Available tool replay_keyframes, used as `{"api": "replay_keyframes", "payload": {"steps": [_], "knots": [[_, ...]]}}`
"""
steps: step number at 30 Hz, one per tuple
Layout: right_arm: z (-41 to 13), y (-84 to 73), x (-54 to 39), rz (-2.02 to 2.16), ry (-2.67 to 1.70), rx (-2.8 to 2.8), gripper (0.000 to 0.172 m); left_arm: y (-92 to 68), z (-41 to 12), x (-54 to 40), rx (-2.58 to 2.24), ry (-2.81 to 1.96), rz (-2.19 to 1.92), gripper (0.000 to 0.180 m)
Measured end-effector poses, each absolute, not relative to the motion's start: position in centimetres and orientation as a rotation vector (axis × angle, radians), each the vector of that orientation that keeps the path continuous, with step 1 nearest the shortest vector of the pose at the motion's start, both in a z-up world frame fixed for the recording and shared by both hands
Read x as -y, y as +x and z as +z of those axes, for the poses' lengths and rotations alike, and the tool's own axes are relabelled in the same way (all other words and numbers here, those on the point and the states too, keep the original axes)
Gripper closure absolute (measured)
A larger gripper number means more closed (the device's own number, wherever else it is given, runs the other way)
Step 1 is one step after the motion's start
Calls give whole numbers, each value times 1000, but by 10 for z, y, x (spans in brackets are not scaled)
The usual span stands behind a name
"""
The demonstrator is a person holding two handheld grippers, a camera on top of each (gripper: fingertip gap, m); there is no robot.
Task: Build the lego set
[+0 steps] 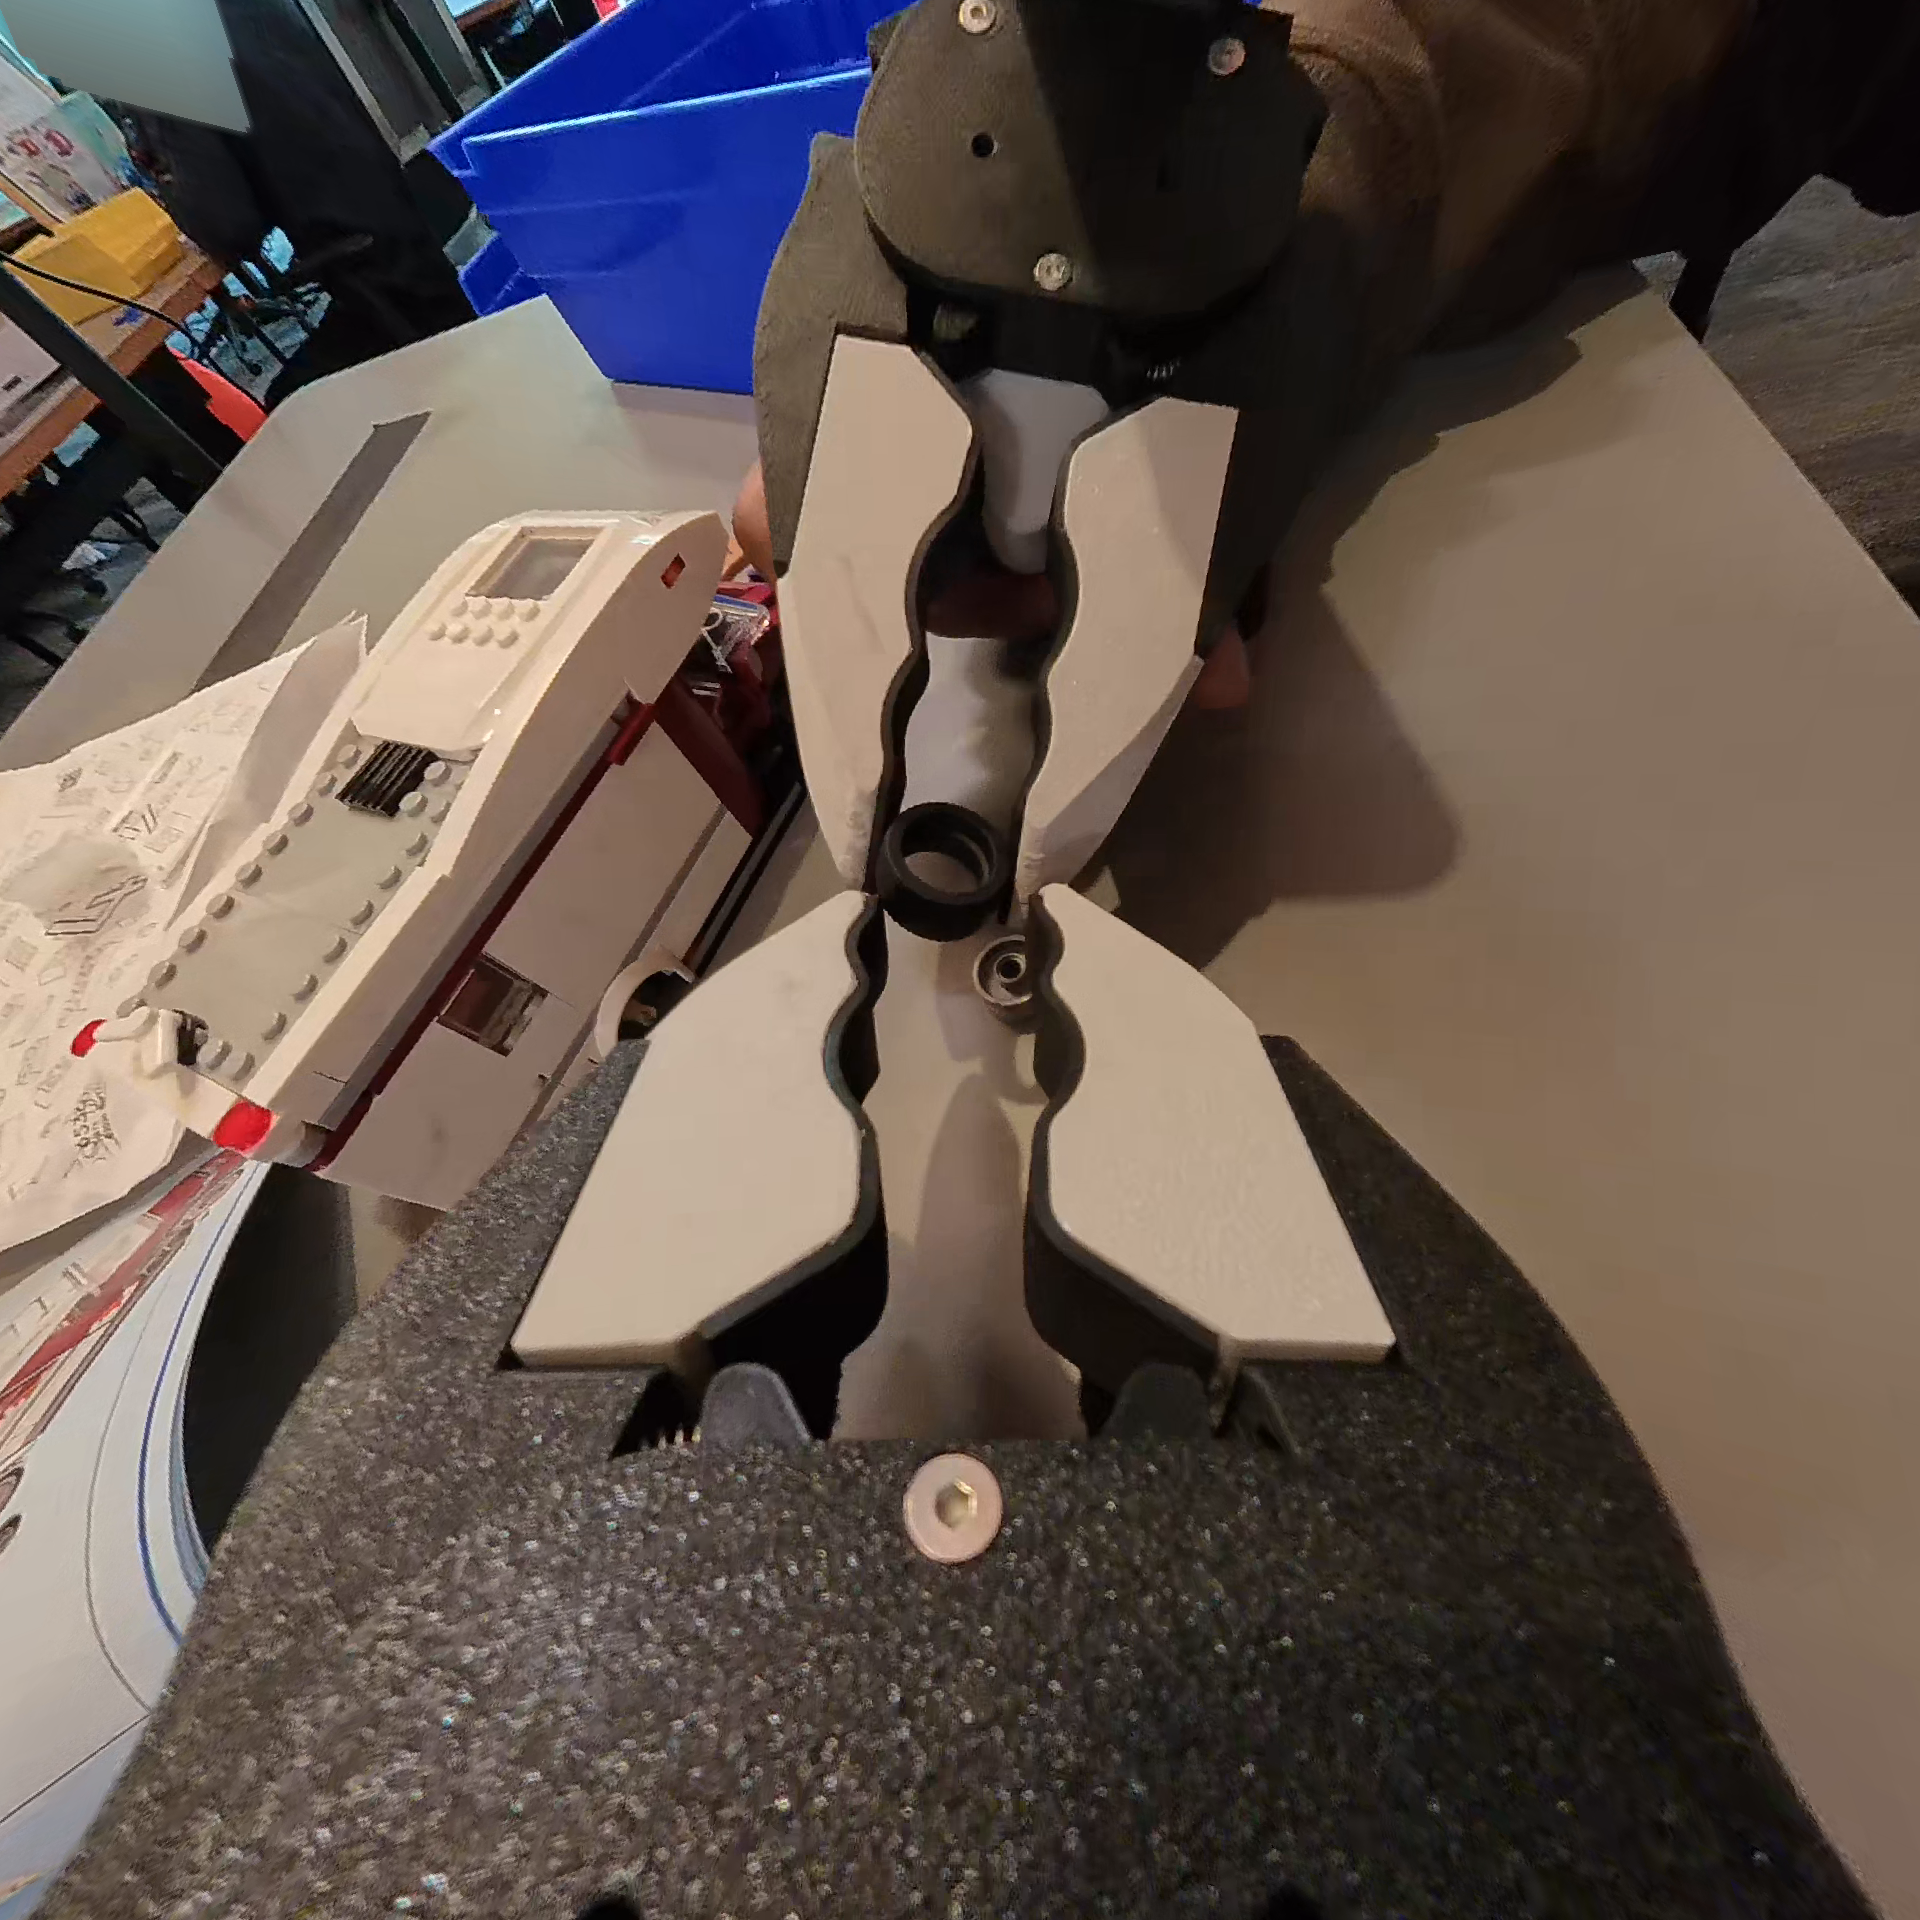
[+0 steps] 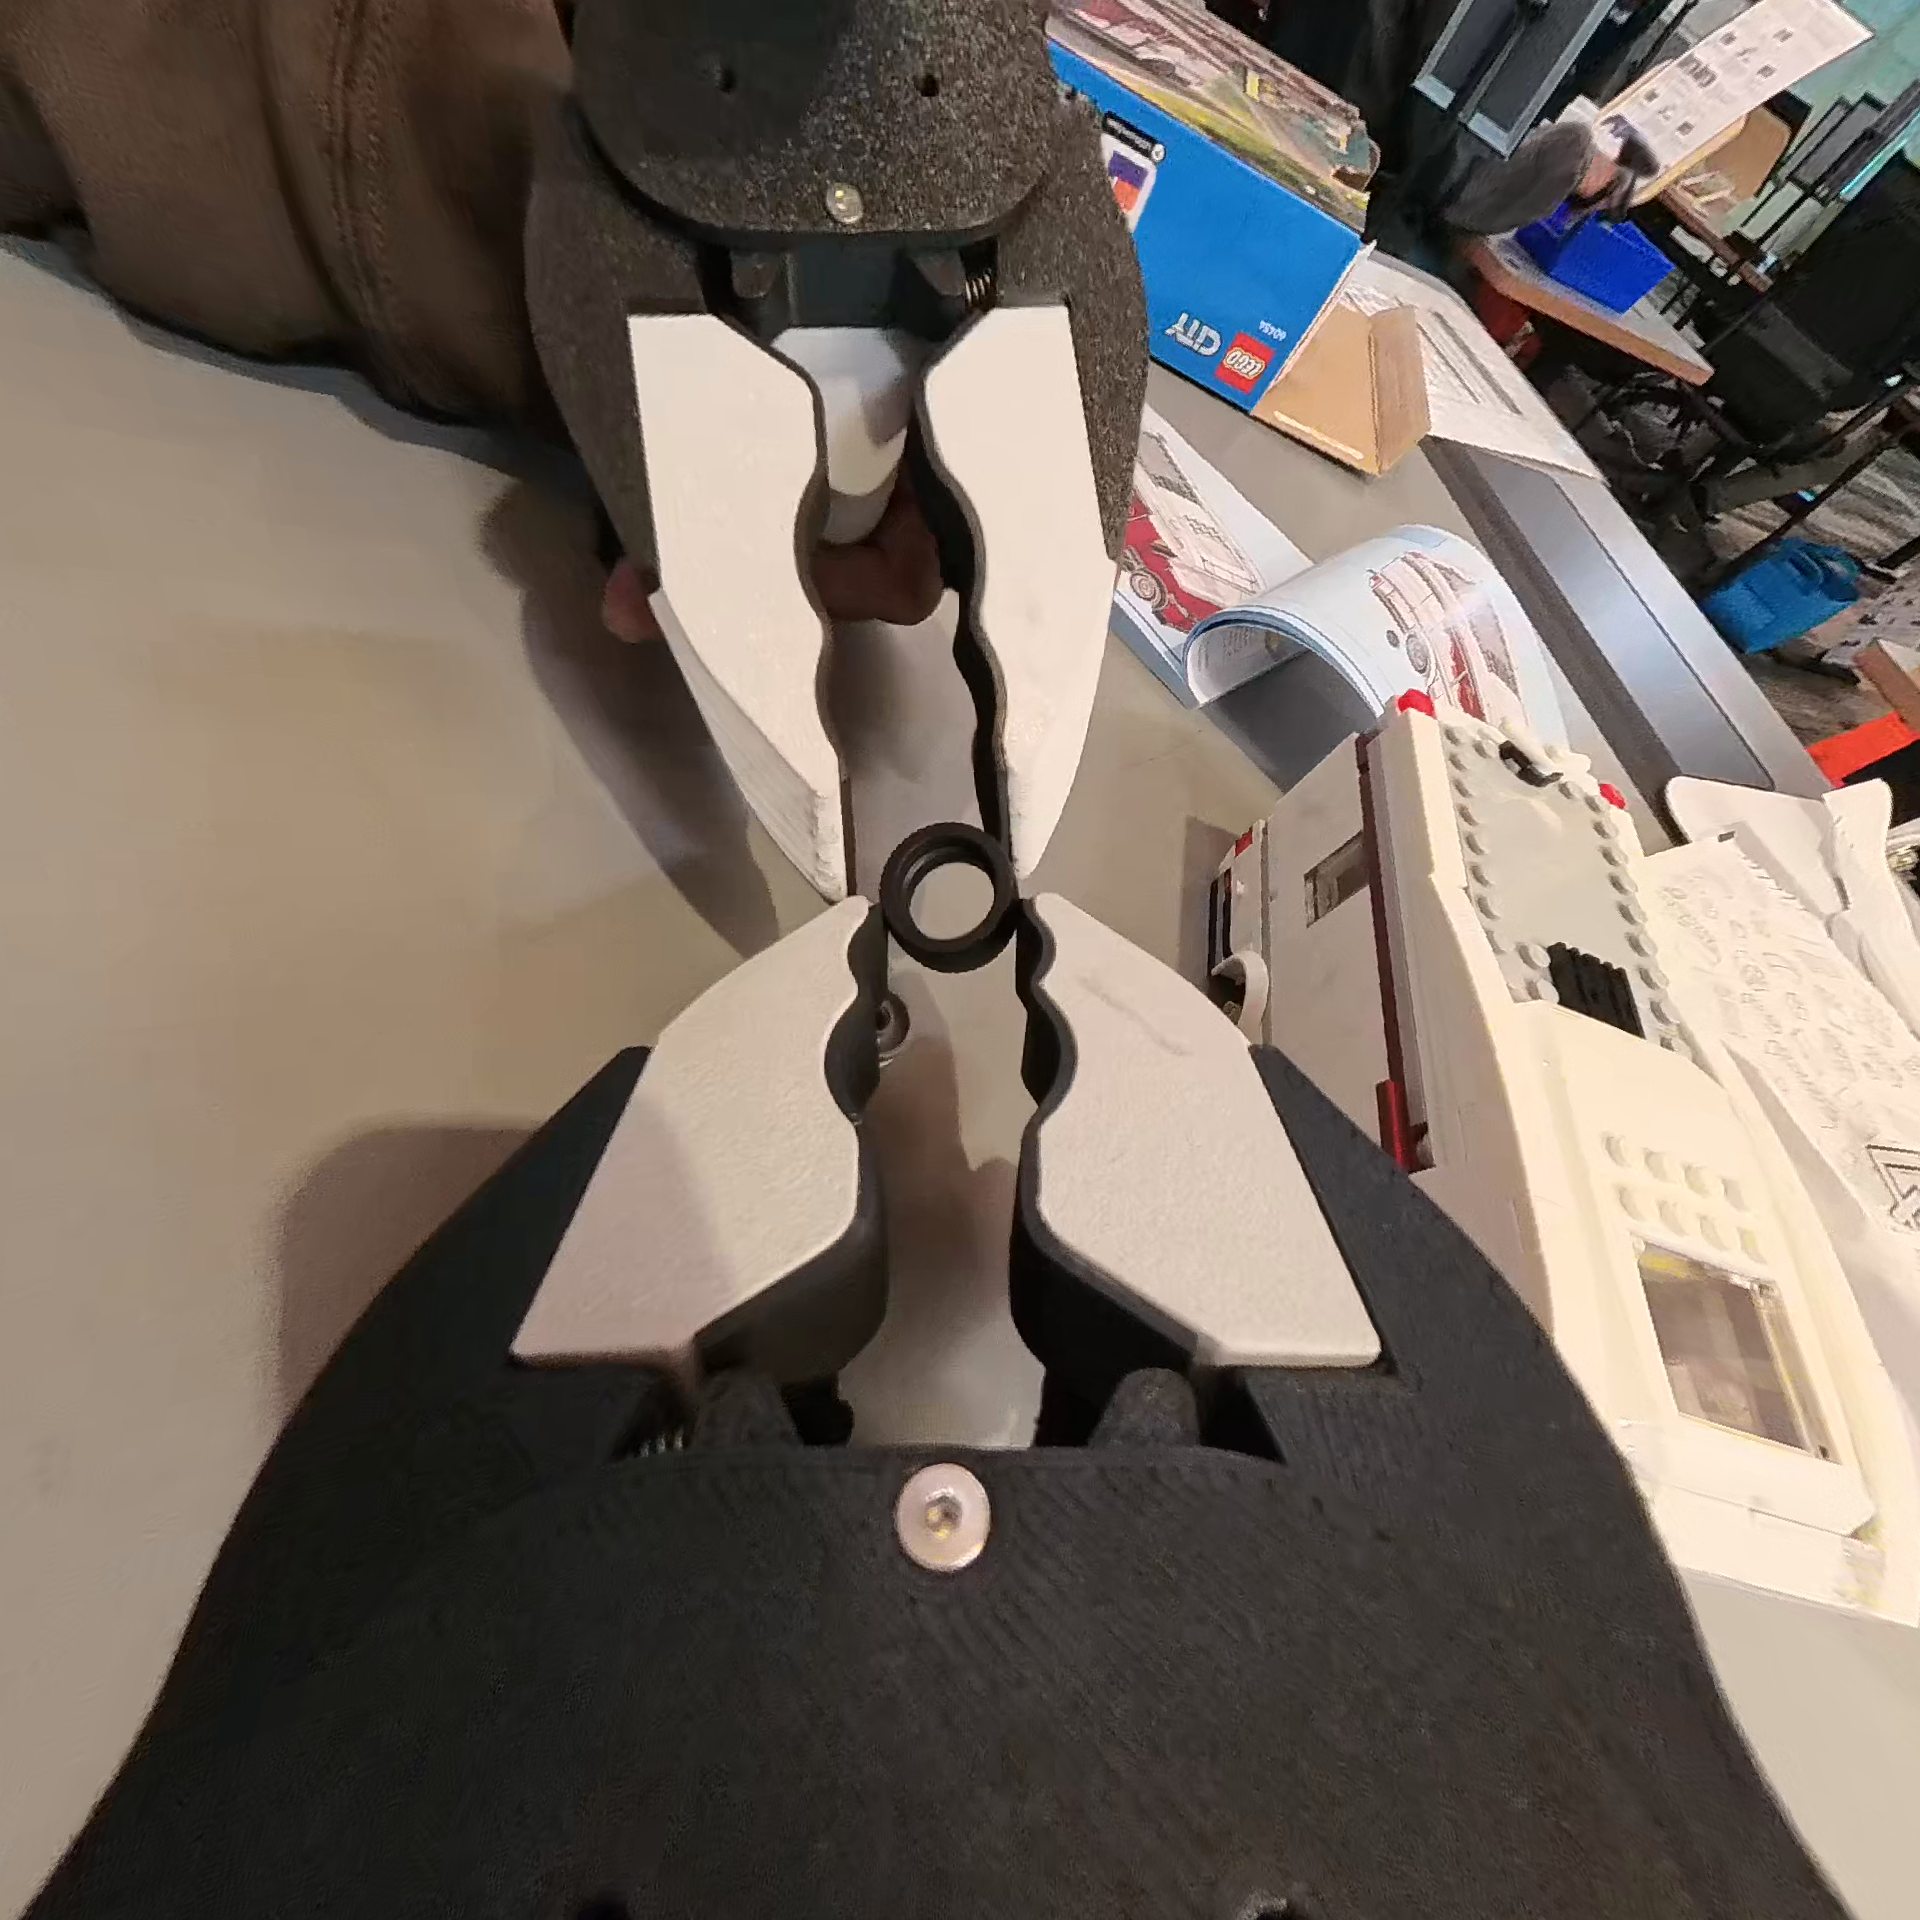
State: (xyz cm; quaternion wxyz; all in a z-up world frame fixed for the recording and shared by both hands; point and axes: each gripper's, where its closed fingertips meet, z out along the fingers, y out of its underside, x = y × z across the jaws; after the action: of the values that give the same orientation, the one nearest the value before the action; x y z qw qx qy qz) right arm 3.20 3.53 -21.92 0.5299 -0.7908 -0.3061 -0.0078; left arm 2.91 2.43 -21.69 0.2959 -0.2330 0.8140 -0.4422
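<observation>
The 2 grippers meet tip to tip over the surface (image 1: 1558, 935). The right gripper (image 2: 948, 940) clamps a black ring (image 2: 948, 912). The left gripper (image 1: 951, 940) clamps a small silver wheel (image 1: 1008, 971).

A plain grey matte tabletop (image 1: 1558, 935) carries a white and dark-red brick-built toy vehicle (image 1: 416, 883) at nine o'clock (resting on printed paper sheets (image 1: 94, 935)), and a blue plastic bin (image 1: 644, 208) at eleven o'clock.
</observation>
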Motion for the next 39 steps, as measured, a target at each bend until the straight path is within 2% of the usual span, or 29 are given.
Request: {"api": "replay_keyframes", "payload": {"steps": [1, 20, 39], "knots": [[-219, 32, -35, -14, -1891, 731, 149, 29, -217, -24, -2161, -611, -1168, 154], [-233, 22, -27, 38, -1939, 851, 148, 23, -227, -17, -2202, -454, -1038, 158], [-261, 31, -26, 85, -2191, 781, 154, 16, -257, -33, -2423, -657, -940, 159]]}}
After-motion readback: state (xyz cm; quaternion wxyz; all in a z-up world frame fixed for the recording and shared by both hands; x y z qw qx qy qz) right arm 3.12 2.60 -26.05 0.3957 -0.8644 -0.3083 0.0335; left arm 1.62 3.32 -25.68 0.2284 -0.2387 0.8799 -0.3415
